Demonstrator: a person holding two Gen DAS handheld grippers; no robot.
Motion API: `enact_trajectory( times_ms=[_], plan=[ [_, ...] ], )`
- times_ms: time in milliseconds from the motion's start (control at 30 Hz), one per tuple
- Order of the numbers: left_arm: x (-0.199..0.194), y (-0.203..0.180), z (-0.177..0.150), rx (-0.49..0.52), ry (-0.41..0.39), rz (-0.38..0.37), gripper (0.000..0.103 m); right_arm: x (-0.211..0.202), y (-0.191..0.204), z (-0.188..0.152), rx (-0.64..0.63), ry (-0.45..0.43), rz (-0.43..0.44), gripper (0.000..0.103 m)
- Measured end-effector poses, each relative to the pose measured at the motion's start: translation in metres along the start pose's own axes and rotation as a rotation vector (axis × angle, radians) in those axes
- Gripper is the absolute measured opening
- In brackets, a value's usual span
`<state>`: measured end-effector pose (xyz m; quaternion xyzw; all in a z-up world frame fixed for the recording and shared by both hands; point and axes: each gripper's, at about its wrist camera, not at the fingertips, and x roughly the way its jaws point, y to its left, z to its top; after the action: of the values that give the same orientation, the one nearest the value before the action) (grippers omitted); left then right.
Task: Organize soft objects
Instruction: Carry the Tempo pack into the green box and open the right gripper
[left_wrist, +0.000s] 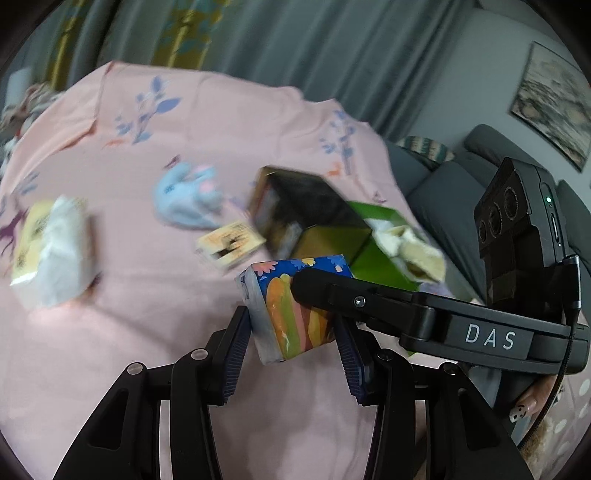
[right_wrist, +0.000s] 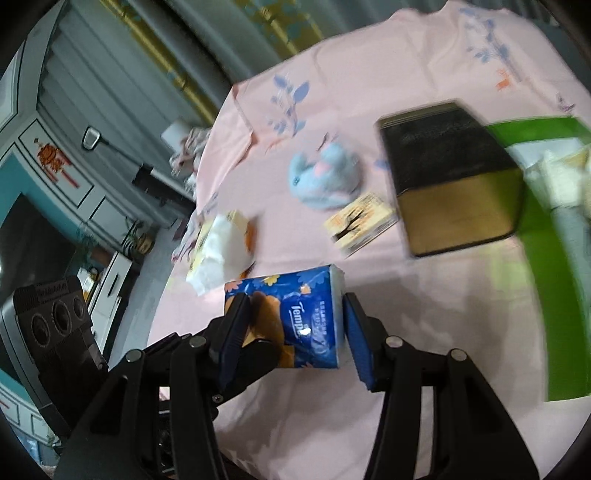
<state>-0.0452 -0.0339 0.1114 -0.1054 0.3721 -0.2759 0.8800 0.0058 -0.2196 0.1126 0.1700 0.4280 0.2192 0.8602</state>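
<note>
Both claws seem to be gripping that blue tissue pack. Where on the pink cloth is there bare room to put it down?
The pink cloth lies bare in front, under the blue tissue pack, and at the back behind the blue plush toy. It is crowded on the right: dark box, green box, small card box.

I see my right gripper (right_wrist: 295, 325) gripping a blue tissue pack (right_wrist: 295, 314) between its fingers (right_wrist: 356, 332), above the pink sheet (right_wrist: 424, 295). Beyond the fingers lie a pale blue plush (right_wrist: 325, 177), a small cream box (right_wrist: 360, 219) and a dark box (right_wrist: 450, 173); a green bin (right_wrist: 546, 266) stands to their right.
</note>
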Motion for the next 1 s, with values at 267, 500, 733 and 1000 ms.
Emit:
enact_trajectory(
  times_ms=[267,500,733,1000],
  plan=[
    [0.033,-0.071,0.024,0.066,-0.013,-0.123,0.047,-0.074,-0.046,0.013,0.023,-0.169,-0.127,0.052],
    [0.076,-0.125,0.036,0.136,0.028,-0.186,0.047,-0.112,-0.098,0.018,0.127,-0.254,-0.184,0.052],
    [0.121,-0.156,0.047,0.180,0.106,-0.218,0.047,-0.124,-0.144,0.022,0.244,-0.282,-0.217,0.051],
    [0.174,-0.186,0.078,0.185,0.211,-0.235,0.047,-0.131,-0.191,0.057,0.323,-0.285,-0.298,0.049]
  ],
)
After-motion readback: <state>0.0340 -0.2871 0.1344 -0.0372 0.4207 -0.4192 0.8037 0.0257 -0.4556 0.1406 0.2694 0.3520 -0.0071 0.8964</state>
